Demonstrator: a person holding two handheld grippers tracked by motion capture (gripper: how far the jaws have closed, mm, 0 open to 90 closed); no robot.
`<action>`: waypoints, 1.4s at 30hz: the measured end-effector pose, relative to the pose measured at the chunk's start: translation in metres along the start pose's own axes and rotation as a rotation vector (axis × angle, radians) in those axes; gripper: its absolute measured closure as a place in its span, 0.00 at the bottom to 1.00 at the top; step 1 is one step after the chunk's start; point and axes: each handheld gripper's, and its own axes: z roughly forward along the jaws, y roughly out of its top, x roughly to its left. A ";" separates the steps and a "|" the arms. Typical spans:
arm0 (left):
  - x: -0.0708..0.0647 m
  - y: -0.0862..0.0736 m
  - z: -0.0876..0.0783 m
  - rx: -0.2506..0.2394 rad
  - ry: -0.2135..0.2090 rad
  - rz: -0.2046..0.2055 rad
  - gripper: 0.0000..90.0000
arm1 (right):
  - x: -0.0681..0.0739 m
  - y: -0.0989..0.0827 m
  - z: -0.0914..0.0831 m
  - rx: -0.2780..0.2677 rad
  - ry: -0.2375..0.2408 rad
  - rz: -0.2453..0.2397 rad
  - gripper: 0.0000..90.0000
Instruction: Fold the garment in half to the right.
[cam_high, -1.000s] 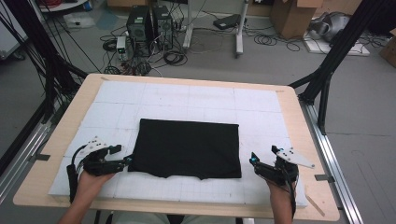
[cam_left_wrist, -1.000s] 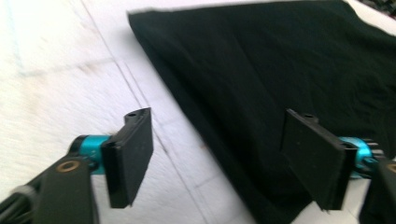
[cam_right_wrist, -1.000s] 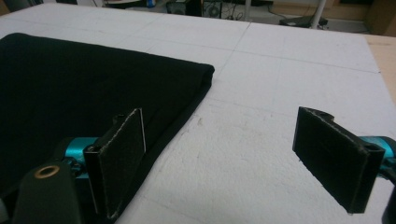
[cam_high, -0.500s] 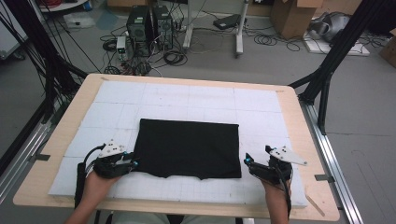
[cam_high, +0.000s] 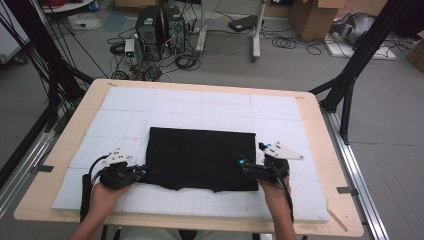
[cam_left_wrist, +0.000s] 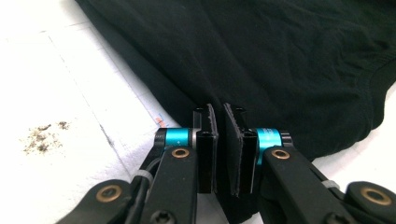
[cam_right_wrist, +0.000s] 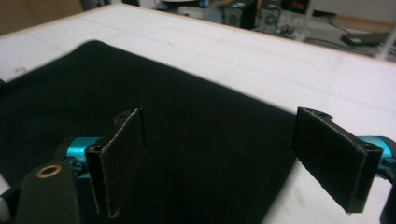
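A: One black cloth (cam_high: 200, 157) lies flat on the white foam mat (cam_high: 200, 102) that covers the wooden table (cam_high: 87, 97). It is folded into a rough rectangle, soft and matte, with a wavy near edge and a hem seam that shows in the left gripper view.

B: And it sits toward the near half of the mat, between the two grippers. The mat itself is made of square panels with thin seams, slightly fuzzy, and a patch of dark crumbs (cam_left_wrist: 44, 137) marks it beside the cloth.

A: The left gripper (cam_high: 141, 172) has just been closing its jaws. In its own view the two ribbed black pads stand nearly together with the cloth's near left corner pinched between them.

B: So that one grips the fabric. The right gripper (cam_high: 242, 164) reaches over the near right corner of the cloth; its jaws stand wide apart above the fabric and press on nothing.

A: Two grippers, two hands, one cloth.
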 end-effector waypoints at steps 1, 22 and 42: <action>0.001 0.000 0.000 0.004 -0.001 0.001 0.93 | 0.003 0.006 0.008 0.001 0.020 -0.002 0.19; 0.005 0.002 -0.007 -0.039 -0.050 -0.055 0.93 | 0.075 0.108 0.148 0.073 0.342 -0.151 0.32; 0.007 0.002 -0.008 -0.040 -0.068 -0.072 0.93 | 0.139 0.103 0.272 0.367 0.420 -0.277 0.48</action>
